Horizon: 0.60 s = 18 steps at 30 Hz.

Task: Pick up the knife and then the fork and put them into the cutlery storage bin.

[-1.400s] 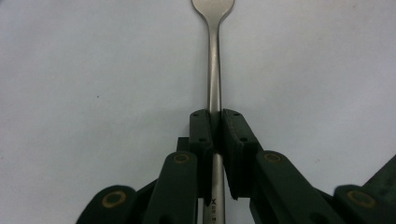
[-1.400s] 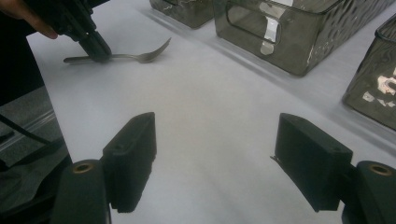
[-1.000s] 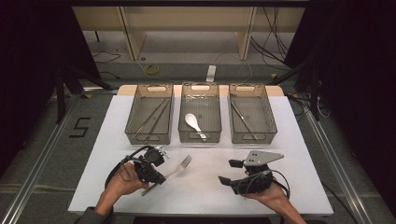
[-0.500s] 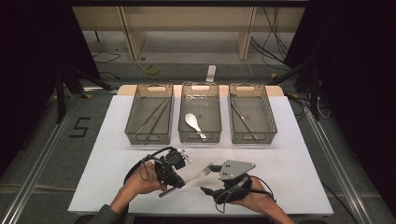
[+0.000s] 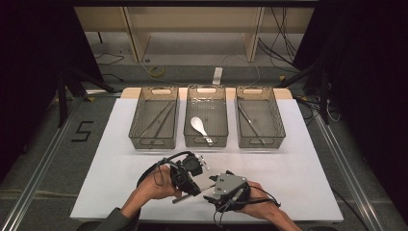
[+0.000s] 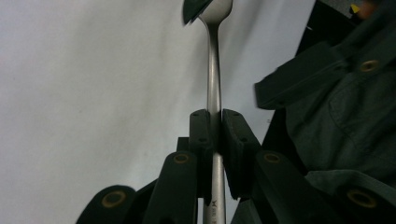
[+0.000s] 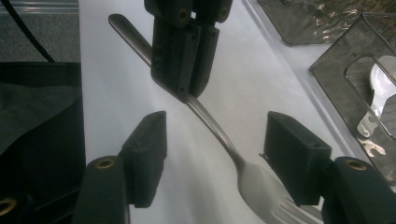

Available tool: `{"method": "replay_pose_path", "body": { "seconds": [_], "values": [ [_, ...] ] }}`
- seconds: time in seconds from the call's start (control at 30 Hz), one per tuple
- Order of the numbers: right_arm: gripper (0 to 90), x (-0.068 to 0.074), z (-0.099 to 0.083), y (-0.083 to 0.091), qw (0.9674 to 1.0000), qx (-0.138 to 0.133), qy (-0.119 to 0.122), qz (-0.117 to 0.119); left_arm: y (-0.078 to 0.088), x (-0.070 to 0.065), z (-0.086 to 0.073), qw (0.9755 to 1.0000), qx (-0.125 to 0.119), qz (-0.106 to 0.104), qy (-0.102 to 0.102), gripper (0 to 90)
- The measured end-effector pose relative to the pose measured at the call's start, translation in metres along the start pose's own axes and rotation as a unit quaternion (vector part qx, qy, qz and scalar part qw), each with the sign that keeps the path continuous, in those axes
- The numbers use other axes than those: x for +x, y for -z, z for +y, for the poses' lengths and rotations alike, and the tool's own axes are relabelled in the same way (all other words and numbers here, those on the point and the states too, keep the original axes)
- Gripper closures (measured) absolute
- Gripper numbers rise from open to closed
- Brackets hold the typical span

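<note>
One fork (image 7: 219, 135) was up off the bench (image 5: 308, 178), clamped by its handle in our left gripper (image 6: 214, 135), while our right gripper (image 7: 215, 158), fingers apart and just closing around the neck, had not yet taken it for a bin (image 5: 260, 142).

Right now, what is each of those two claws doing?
Left gripper: shut on the fork handle.
Right gripper: open, jaws just been closing in either side of the fork, pads not yet touching it.

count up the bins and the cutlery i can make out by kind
bins: 3
forks: 1, held in the left gripper
white spoons: 1, in the middle bin
thin utensils in the outer bins: too small to count
total: 5
</note>
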State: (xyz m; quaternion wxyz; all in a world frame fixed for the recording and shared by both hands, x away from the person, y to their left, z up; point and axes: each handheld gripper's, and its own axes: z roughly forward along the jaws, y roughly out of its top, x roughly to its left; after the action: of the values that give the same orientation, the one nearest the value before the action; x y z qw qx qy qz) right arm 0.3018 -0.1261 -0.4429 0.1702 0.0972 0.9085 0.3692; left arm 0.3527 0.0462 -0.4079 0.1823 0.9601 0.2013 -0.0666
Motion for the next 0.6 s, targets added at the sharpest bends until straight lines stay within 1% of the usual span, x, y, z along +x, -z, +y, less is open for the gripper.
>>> {"method": "replay_pose_path", "body": {
  "seconds": [0.07, 0.17, 0.2, 0.23, 0.27, 0.33, 0.4, 0.47, 0.53, 0.57, 0.6],
  "values": [
    [44.4, 0.0012, 0.0006, -0.0003, 1.0, 0.0, 0.008, -0.003, -0.0002, -0.0028, 0.0026, 1.0, 0.0, -0.003, 0.0, 82.3],
    [47.6, 0.0032, 0.0008, -0.0015, 0.9997, 0.007, 0.02, -0.01, -0.0007, -0.0045, 0.005, 0.9999, 0.005, -0.015, -0.006, 82.3],
    [48.8, 0.0042, 0.0006, -0.0024, 0.9994, 0.012, 0.028, -0.016, -0.0015, -0.0049, 0.0051, 0.9999, 0.002, -0.015, -0.003, 82.3],
    [51.2, 0.005, 0.0004, -0.003, 0.9991, 0.017, 0.034, -0.02, -0.0015, -0.0042, 0.0052, 0.9999, 0.006, -0.014, -0.005, 82.3],
    [53.4, 0.0056, 0.0001, -0.0036, 0.9989, 0.019, 0.038, -0.021, -0.0019, -0.004, 0.0051, 0.9999, 0.005, -0.013, -0.003, 82.3],
    [58.6, 0.0069, 0.0, -0.0039, 0.9984, 0.022, 0.047, -0.022, -0.0021, -0.003, 0.0053, 0.9998, 0.009, -0.015, -0.006, 82.2],
    [62.4, 0.0079, -0.0001, -0.0054, 0.9976, 0.028, 0.056, -0.028, -0.0018, -0.0034, 0.0059, 0.9997, 0.009, -0.02, -0.01, 82.3],
    [67.5, 0.0089, -0.0007, -0.0065, 0.9969, 0.04, 0.061, -0.028, -0.0011, -0.0039, 0.0062, 0.9996, 0.006, -0.024, -0.008, 82.2],
    [73.7, 0.0096, -0.0008, -0.0071, 0.9961, 0.04, 0.071, -0.034, -0.0003, -0.0037, 0.0064, 0.9996, 0.007, -0.026, -0.008, 82.2],
    [75.1, 0.0094, -0.0007, -0.0072, 0.9959, 0.039, 0.074, -0.034, 0.0, -0.0035, 0.0063, 0.9995, 0.008, -0.028, -0.01, 82.1],
    [77.1, 0.0093, -0.0009, -0.007, 0.9941, 0.05, 0.092, -0.029, 0.0002, -0.0033, 0.0064, 0.9995, 0.009, -0.028, -0.012, 82.0]
  ]
}}
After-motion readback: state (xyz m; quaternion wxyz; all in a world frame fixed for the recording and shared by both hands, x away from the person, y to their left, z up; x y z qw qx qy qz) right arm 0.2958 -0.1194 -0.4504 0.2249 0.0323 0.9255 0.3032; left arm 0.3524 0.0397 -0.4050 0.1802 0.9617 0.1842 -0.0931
